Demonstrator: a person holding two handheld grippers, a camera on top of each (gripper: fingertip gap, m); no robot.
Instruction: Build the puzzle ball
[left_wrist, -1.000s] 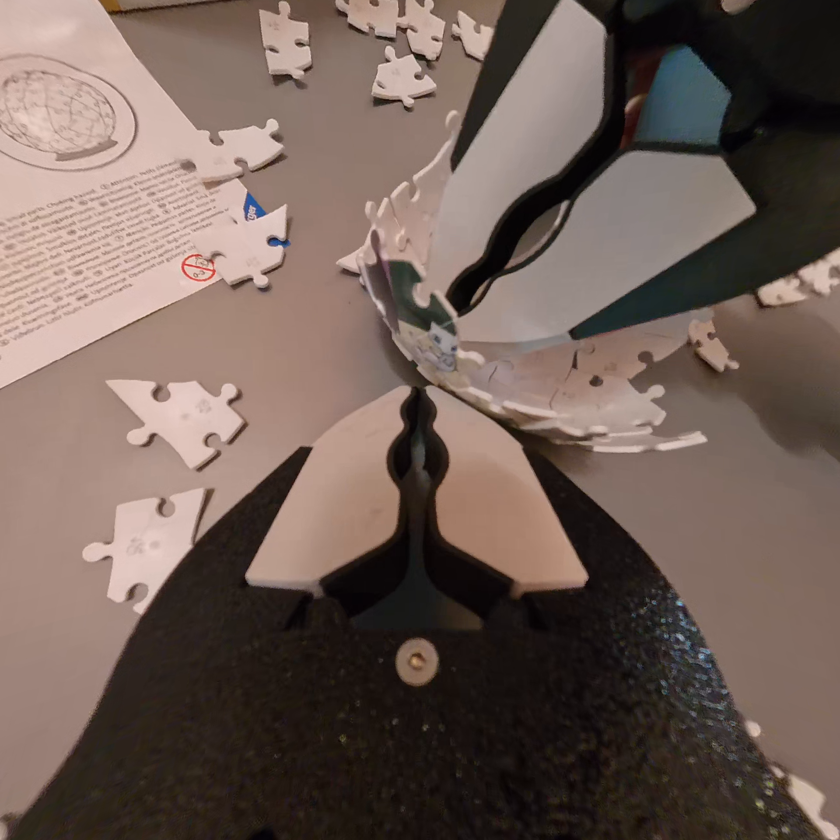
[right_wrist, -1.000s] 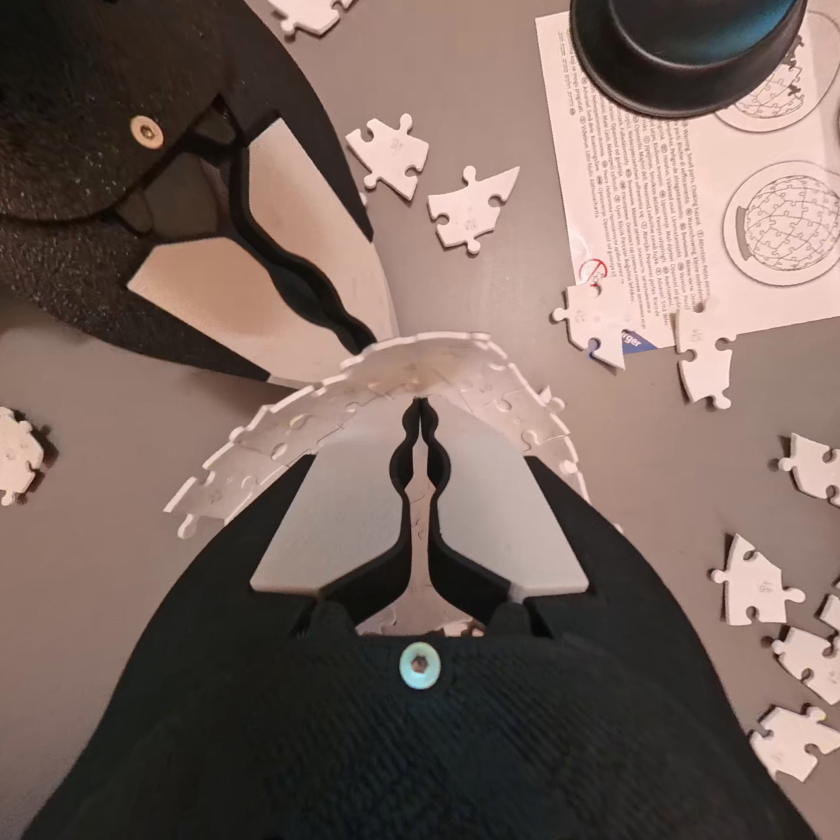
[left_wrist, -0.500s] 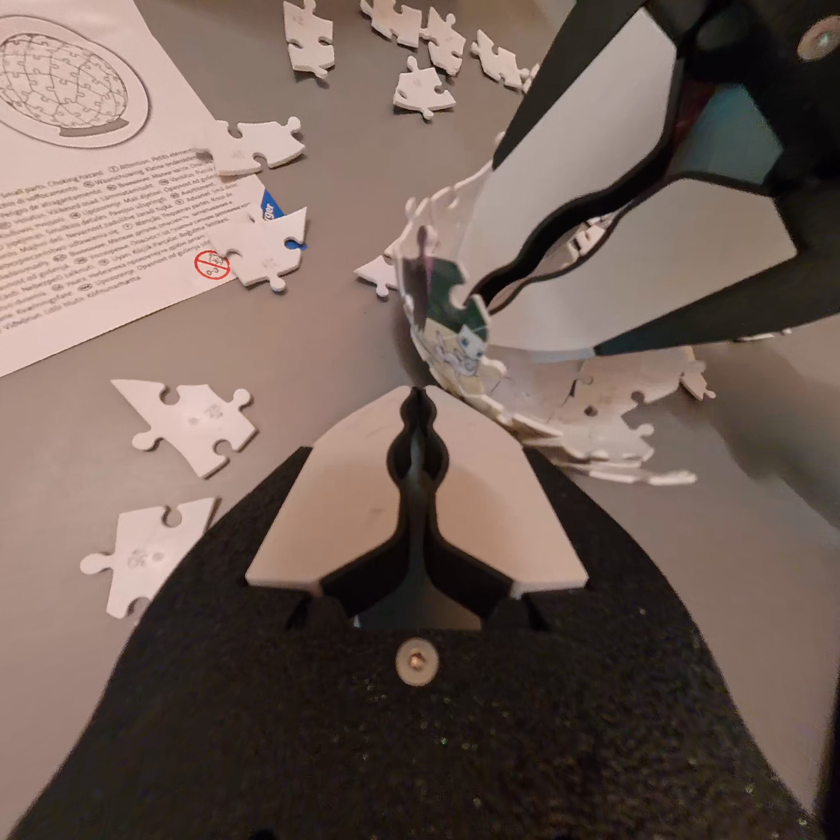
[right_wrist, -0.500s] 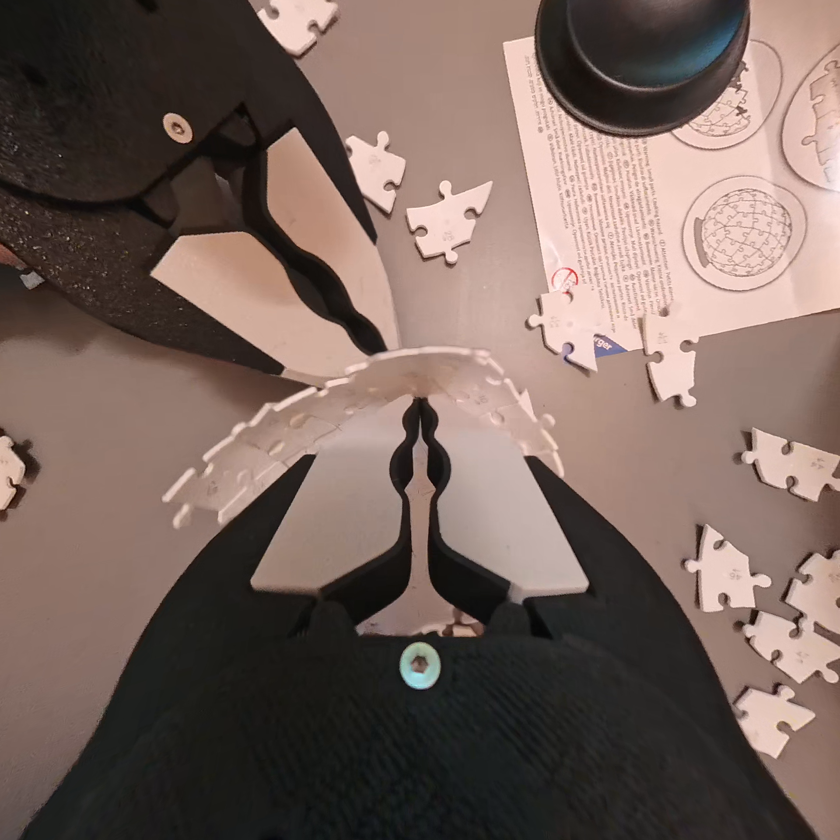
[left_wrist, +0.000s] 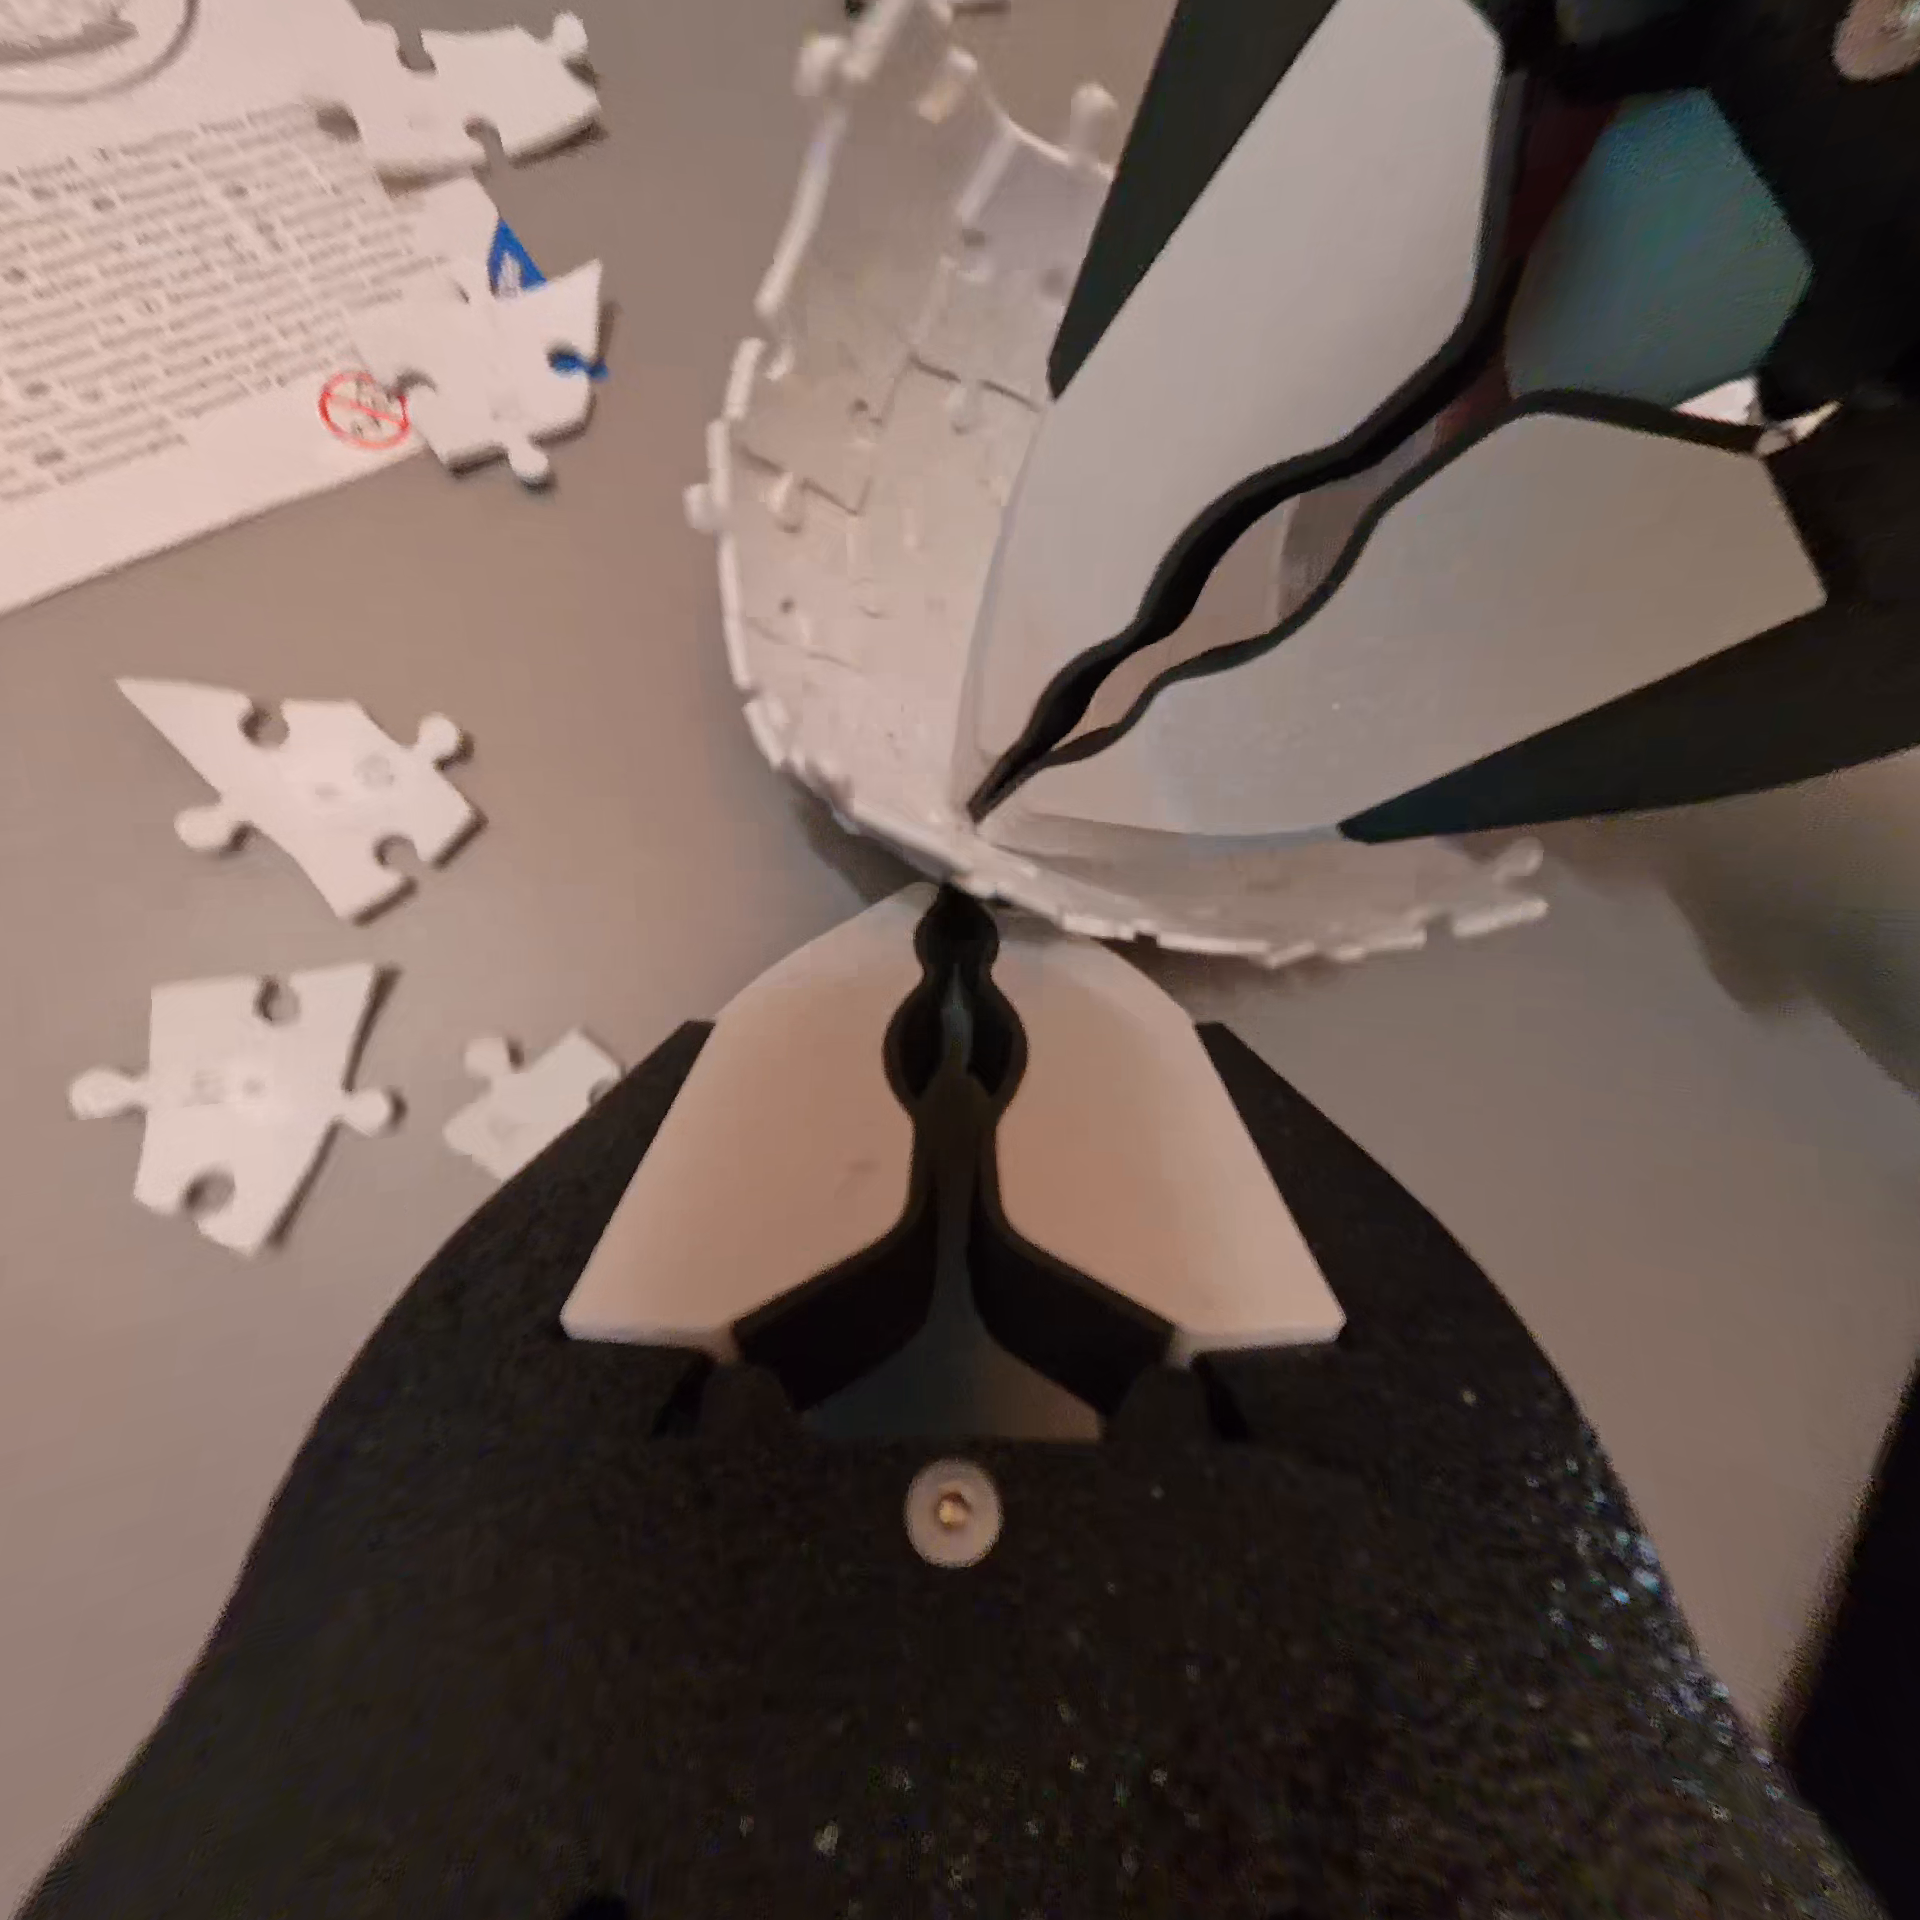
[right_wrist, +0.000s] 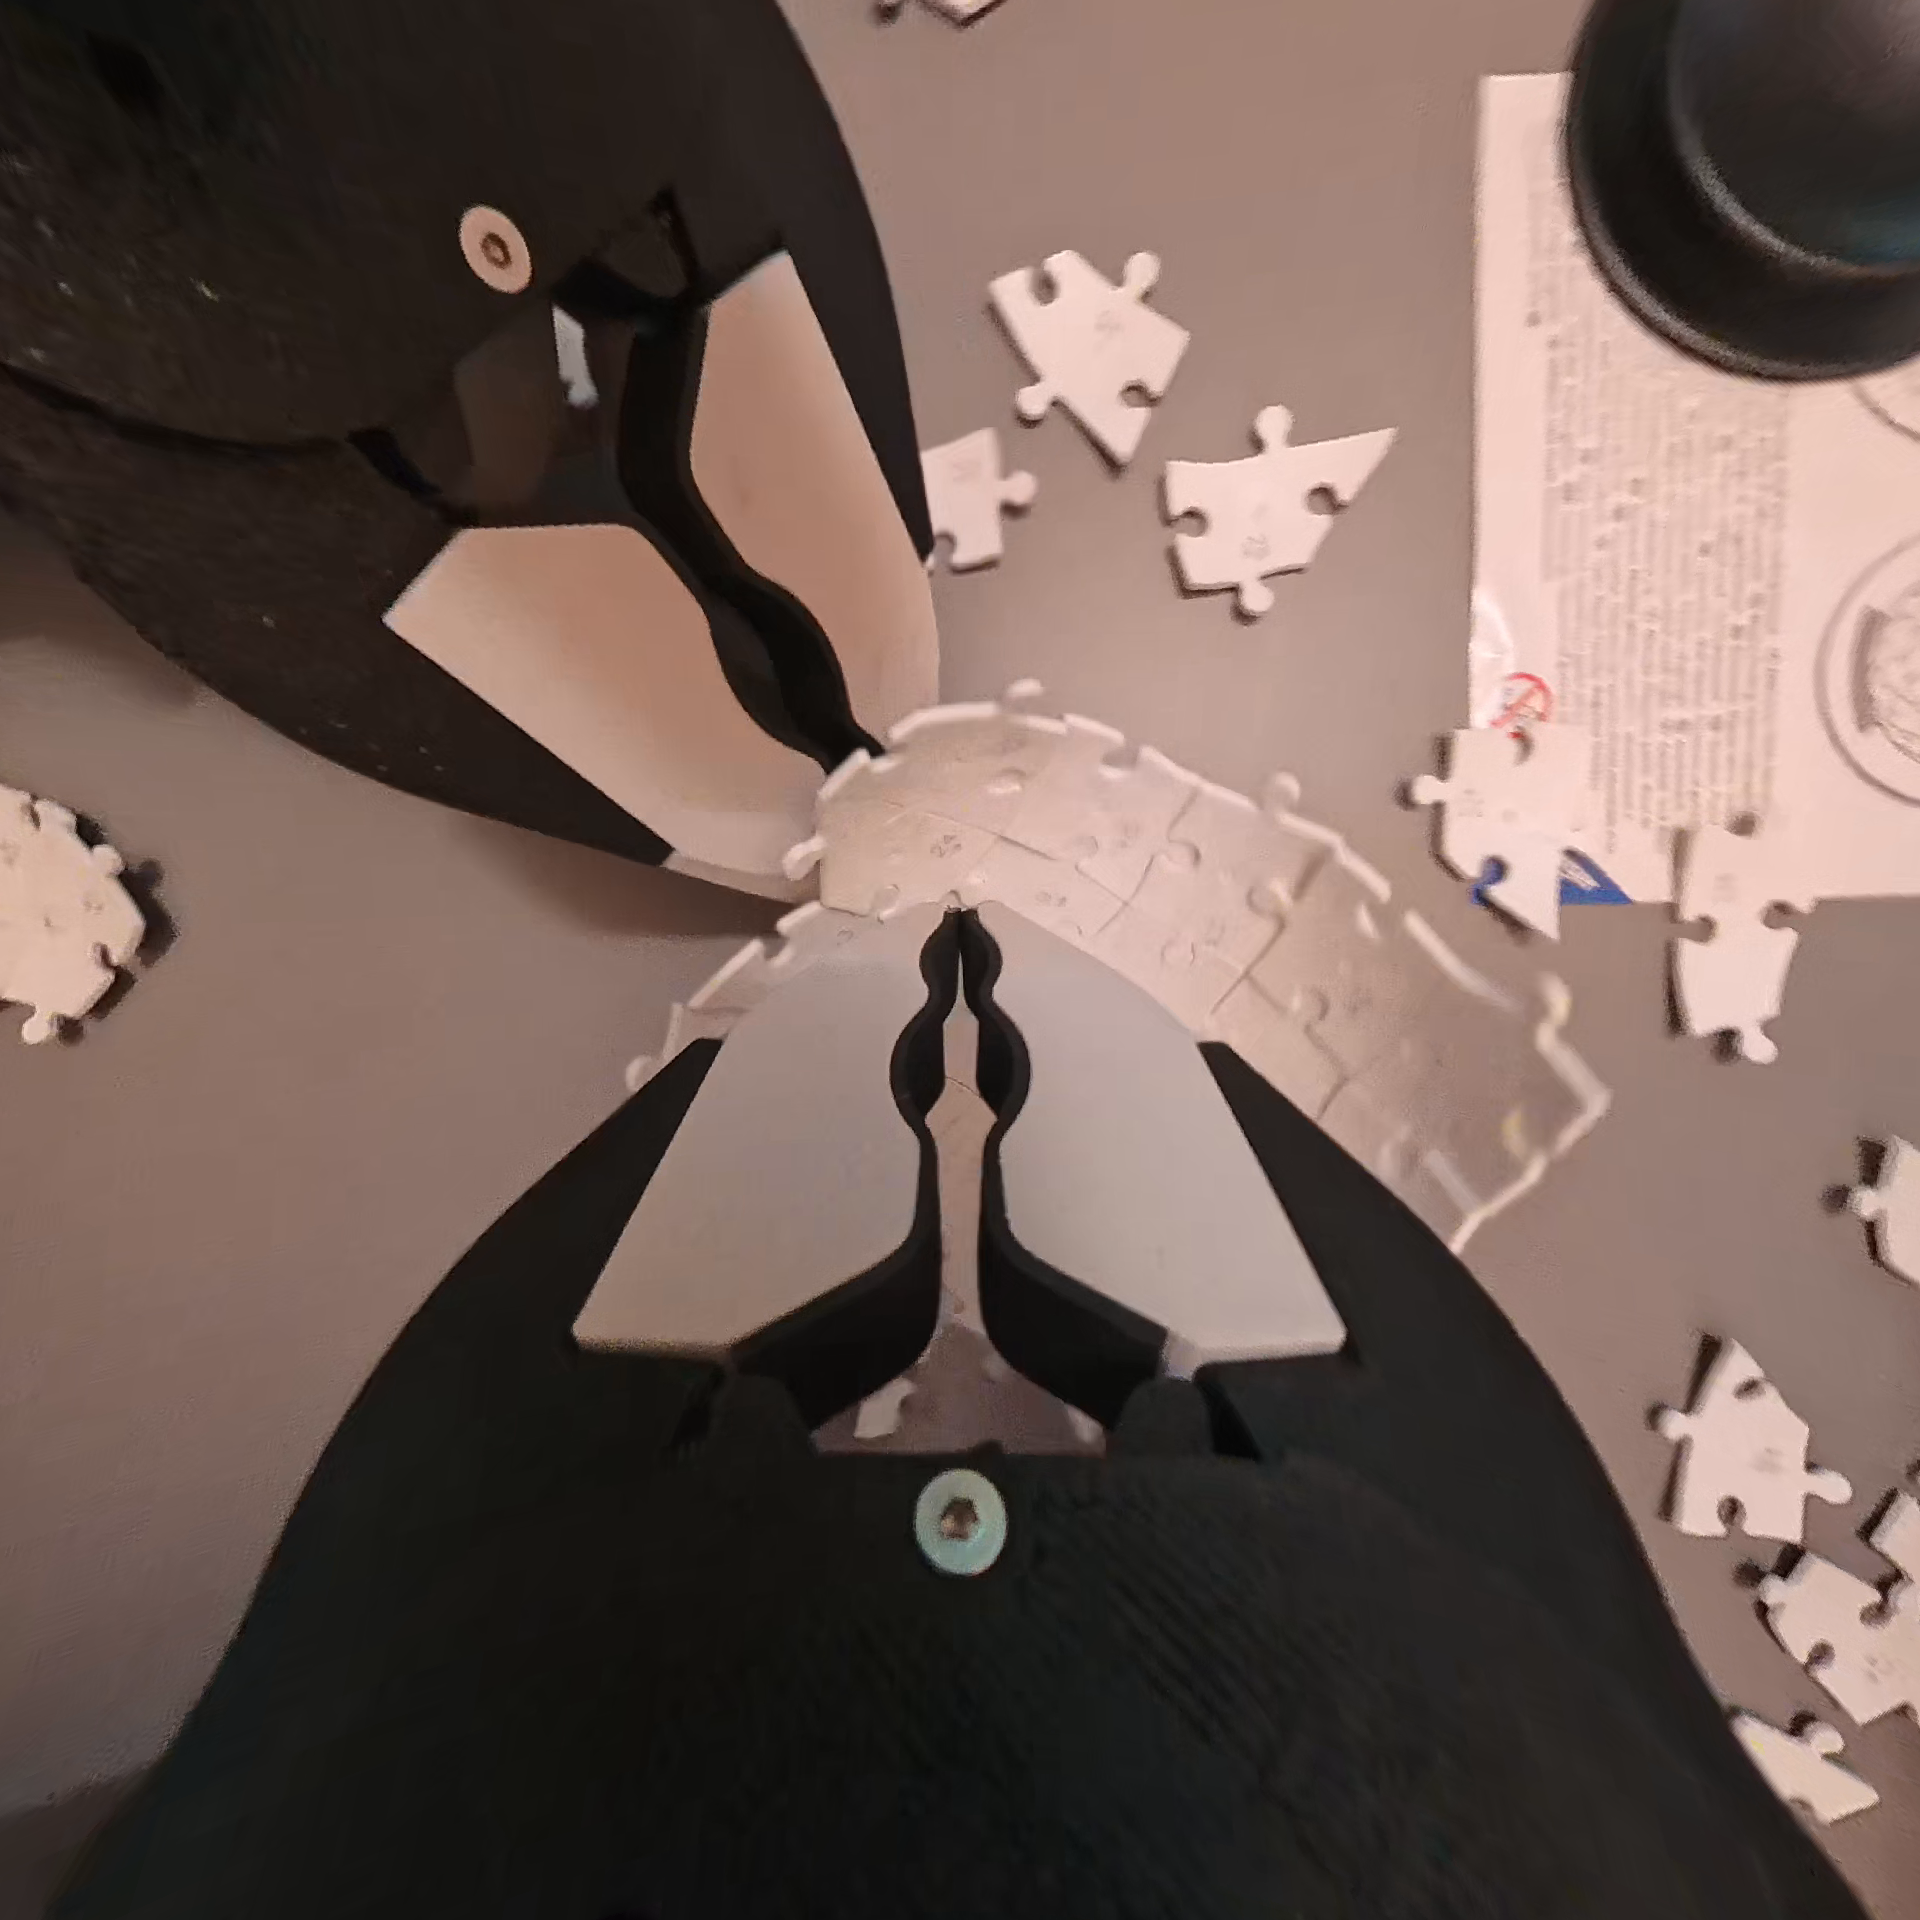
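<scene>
We're right on the curved shell of joined white puzzle pieces, mid-frame in both views above the grey table. Our right gripper is pinching its edge, tips pressed together. Our left gripper, pressed together too, sits at the shell's rim; whether it's pinching, we cannot tell. Loose pieces dot the left, an instruction sheet upper left.

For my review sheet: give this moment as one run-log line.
left gripper: shut, tips at edge of curved white puzzle shell | right gripper: shut, tips against shell | loose pieces, instruction sheet on grey table
</scene>
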